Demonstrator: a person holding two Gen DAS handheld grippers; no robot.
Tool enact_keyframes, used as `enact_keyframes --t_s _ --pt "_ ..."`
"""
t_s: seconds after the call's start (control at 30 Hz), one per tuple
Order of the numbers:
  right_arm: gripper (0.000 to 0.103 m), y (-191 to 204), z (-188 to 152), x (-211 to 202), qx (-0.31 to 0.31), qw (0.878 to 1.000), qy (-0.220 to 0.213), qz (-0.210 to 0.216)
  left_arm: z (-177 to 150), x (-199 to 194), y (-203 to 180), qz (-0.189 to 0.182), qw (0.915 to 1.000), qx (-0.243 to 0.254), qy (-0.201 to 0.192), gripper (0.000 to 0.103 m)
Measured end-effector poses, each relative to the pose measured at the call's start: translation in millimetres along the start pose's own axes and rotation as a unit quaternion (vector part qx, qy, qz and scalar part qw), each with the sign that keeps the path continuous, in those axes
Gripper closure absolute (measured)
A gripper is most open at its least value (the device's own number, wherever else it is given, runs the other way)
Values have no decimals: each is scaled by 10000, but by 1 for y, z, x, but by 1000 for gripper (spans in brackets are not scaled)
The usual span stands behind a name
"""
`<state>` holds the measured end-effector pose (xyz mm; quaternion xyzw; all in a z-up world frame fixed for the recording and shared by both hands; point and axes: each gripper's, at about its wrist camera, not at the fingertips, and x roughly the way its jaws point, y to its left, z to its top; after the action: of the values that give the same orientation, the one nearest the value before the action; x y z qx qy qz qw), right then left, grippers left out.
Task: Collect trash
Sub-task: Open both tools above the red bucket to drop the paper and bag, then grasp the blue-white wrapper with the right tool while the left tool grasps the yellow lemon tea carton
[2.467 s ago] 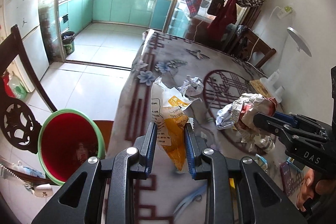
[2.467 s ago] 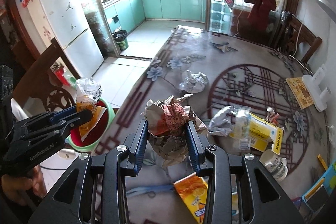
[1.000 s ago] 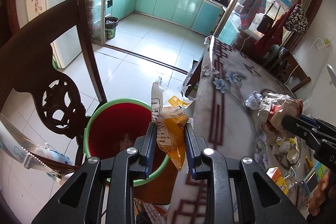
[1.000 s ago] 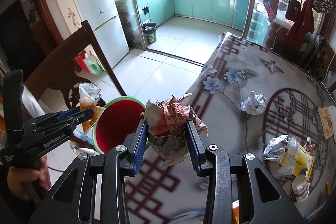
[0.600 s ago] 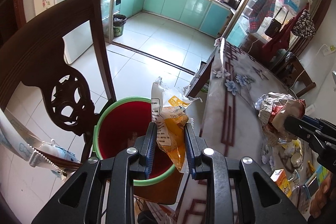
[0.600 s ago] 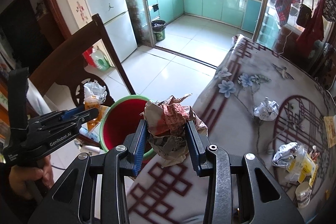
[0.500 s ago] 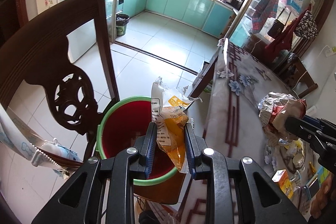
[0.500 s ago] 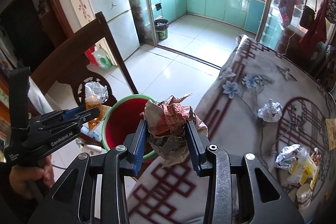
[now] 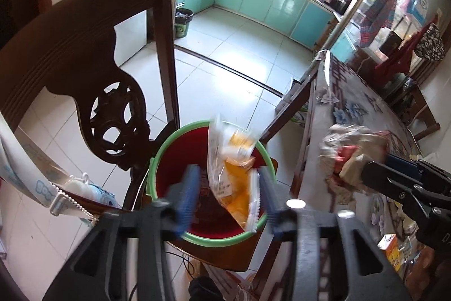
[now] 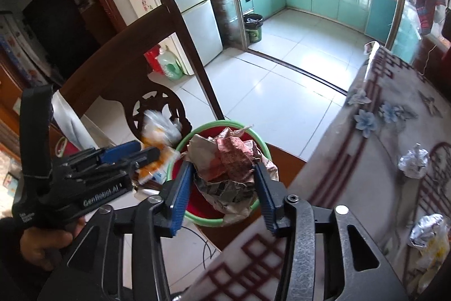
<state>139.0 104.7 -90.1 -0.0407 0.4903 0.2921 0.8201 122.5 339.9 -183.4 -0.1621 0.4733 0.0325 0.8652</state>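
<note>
Two grippers hang over one green-rimmed red bin (image 9: 157, 160). The left gripper (image 9: 229, 196) gapes, its yellow wrapper (image 9: 234, 168) loose above the bin; the right gripper (image 10: 224, 188) clenches one crumpled paper wad (image 10: 228, 162). One carved chair (image 9: 84, 69) stands beside; a patterned tablecloth (image 10: 394, 160) carries two foil balls, near a tiled kitchen floor (image 10: 282, 75).

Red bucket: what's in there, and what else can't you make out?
- Bucket bottom: left wrist view, yellow wrapper and blurred left fingers mostly cover it; right wrist view, paper wad does.
- Wrapper print: motion-blurred, both views.
- Whether right fingers grip the wad: contact hidden by crumpled paper.
</note>
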Motion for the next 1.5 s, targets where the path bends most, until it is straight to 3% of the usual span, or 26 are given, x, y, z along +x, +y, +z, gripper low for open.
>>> enact_keyframes --t_s 0.03,0.07,0.3,0.53,0.63,0.77,0.87,1.0,1.1,1.17,1.23,1.3,1.37,1.5 --pt "35 1 2 1 17 10000 -14 -14 1 1 2 -3 10000 -75 -5 39" --pt "27 -1 3 0 59 9999 -74 -66 2 1 4 -43 9998 -175 -32 37" --pt "26 -15 -10 -28 270 9987 -334 -273 0 2 -9 -59 10000 -10 -41 37" --pt "22 -75 -63 -59 901 9916 -79 -922 -8 11 -77 -444 9969 630 146 37" --pt "22 -115 -93 -86 1382 9811 -41 -1353 -17 13 -115 -736 9931 866 285 37" --pt "22 -178 -139 -131 2149 9551 -31 -2042 -37 14 -172 -1148 9855 1113 566 37" --pt "21 -216 -173 -152 2685 9350 107 -2316 -62 14 -219 -1533 9756 1277 917 37" --pt "21 -248 -217 -160 3131 9180 408 -2397 -106 16 -278 -1820 9619 1442 1442 36" --pt "21 -261 -240 -152 3213 9192 653 -2181 -133 21 -314 -1877 9540 1406 1869 36" --pt "28 -266 -250 -145 3168 9247 805 -1953 -151 24 -333 -1902 9490 1448 2058 36" --pt "60 -269 -255 -140 3073 9310 887 -1759 -164 25 -346 -1803 9471 1537 2166 36" --pt "80 -273 -259 -138 2973 9368 930 -1591 -176 30 -356 -1708 9467 1491 2288 36" --pt "87 -275 -259 -139 2832 9434 884 -1484 -185 37 -358 -1579 9480 1355 2407 36" --pt "90 -283 -255 -157 2640 9506 616 -1511 -199 47 -357 -1449 9484 1095 2600 36"
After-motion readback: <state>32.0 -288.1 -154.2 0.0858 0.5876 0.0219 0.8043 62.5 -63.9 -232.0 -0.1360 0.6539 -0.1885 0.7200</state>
